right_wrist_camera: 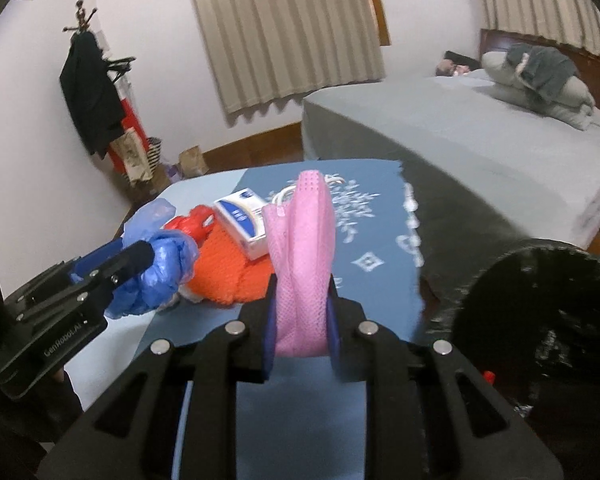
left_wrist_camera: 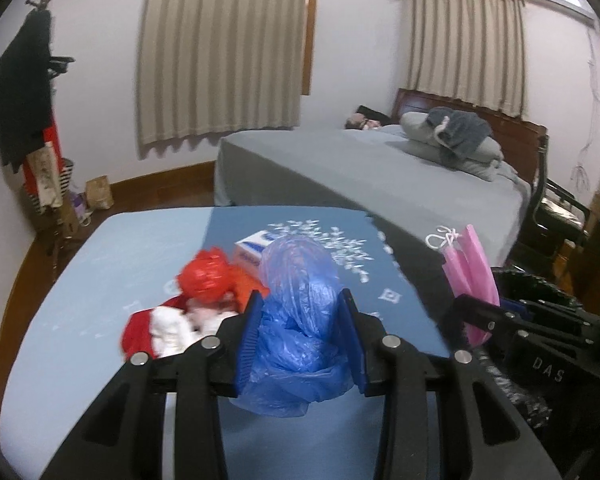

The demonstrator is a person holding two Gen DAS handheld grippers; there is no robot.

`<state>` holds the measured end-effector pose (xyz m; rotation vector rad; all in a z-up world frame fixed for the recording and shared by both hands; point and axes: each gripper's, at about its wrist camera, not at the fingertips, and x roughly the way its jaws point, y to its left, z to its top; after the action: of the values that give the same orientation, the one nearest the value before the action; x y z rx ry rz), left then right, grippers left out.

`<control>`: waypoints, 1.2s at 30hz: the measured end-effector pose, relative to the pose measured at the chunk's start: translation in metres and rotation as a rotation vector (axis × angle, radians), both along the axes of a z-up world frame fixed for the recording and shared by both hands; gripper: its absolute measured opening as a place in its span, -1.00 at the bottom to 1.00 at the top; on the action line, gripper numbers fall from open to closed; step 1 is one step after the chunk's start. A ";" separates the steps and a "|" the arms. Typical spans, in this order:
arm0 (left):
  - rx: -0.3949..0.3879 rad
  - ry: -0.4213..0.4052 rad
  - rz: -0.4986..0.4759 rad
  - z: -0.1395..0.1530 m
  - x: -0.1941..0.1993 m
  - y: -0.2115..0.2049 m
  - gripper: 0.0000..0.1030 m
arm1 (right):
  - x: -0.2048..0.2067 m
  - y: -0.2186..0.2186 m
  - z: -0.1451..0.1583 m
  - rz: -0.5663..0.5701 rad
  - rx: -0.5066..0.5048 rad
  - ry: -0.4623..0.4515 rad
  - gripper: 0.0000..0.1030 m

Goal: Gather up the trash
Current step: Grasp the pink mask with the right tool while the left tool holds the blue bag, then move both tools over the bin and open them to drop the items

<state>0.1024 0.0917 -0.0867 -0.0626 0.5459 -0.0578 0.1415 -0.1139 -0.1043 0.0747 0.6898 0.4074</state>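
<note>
My left gripper [left_wrist_camera: 300, 300] is shut on a crumpled blue plastic bag [left_wrist_camera: 300, 300], held above the blue table [left_wrist_camera: 140, 248]; the right wrist view shows the same gripper [right_wrist_camera: 148, 258] and bag [right_wrist_camera: 160, 276] at the left. My right gripper [right_wrist_camera: 302, 284] is shut on a folded pink face mask [right_wrist_camera: 304, 240], which also shows at the right of the left wrist view, as does the mask [left_wrist_camera: 470, 268]. On the table lie a red plastic bag [left_wrist_camera: 208, 276], an orange net [right_wrist_camera: 224, 264], red and white wrapping [left_wrist_camera: 160, 328] and a white and blue tissue pack [right_wrist_camera: 244, 220].
A black trash bin with a bag liner [right_wrist_camera: 540, 312] stands open at the right, beside the table. Behind it is a bed with grey sheets [right_wrist_camera: 480, 136] and pillows [left_wrist_camera: 448, 140]. A coat rack [left_wrist_camera: 32, 92] stands at the left wall.
</note>
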 end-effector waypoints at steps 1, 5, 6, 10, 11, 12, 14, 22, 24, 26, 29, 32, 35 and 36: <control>-0.002 -0.001 -0.012 0.001 0.001 -0.005 -0.25 | -0.001 -0.007 0.002 -0.016 0.001 -0.004 -0.61; -0.005 -0.008 -0.056 0.005 0.005 -0.028 -0.25 | -0.004 -0.035 0.005 -0.073 -0.007 -0.015 -0.61; -0.007 -0.010 -0.070 0.005 0.006 -0.034 -0.25 | -0.006 -0.042 0.005 -0.089 -0.013 -0.018 -0.61; -0.013 -0.016 -0.120 0.009 0.011 -0.057 -0.25 | -0.010 -0.069 0.004 -0.149 -0.020 -0.023 -0.61; -0.015 -0.016 -0.132 0.009 0.012 -0.062 -0.25 | -0.011 -0.076 0.004 -0.163 -0.022 -0.024 -0.61; -0.016 -0.018 -0.149 0.009 0.013 -0.070 -0.25 | -0.012 -0.085 0.005 -0.182 -0.024 -0.027 -0.61; -0.015 -0.021 -0.178 0.009 0.015 -0.083 -0.25 | -0.016 -0.100 0.004 -0.210 -0.028 -0.028 -0.61; -0.015 -0.023 -0.305 0.012 0.024 -0.143 -0.25 | -0.031 -0.156 0.000 -0.330 -0.048 -0.024 -0.61; -0.015 -0.020 -0.331 0.011 0.025 -0.155 -0.25 | -0.036 -0.170 -0.001 -0.355 -0.050 -0.023 -0.61; -0.016 -0.015 -0.356 0.011 0.027 -0.166 -0.25 | -0.040 -0.184 -0.003 -0.382 -0.055 -0.021 -0.61; -0.021 -0.006 -0.389 0.010 0.031 -0.185 -0.25 | -0.044 -0.202 -0.007 -0.413 -0.057 -0.016 -0.61; -0.024 0.007 -0.424 0.009 0.035 -0.205 -0.24 | -0.047 -0.216 -0.010 -0.438 -0.057 -0.009 -0.60; -0.021 0.019 -0.454 0.007 0.038 -0.222 -0.24 | -0.051 -0.230 -0.014 -0.457 -0.060 -0.005 -0.59; -0.020 0.025 -0.461 0.006 0.039 -0.226 -0.24 | -0.053 -0.235 -0.015 -0.465 -0.060 -0.003 -0.59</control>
<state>0.1415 -0.1344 -0.0802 0.0439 0.5763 -0.5127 0.0886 -0.3488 -0.1192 0.1739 0.6583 -0.0591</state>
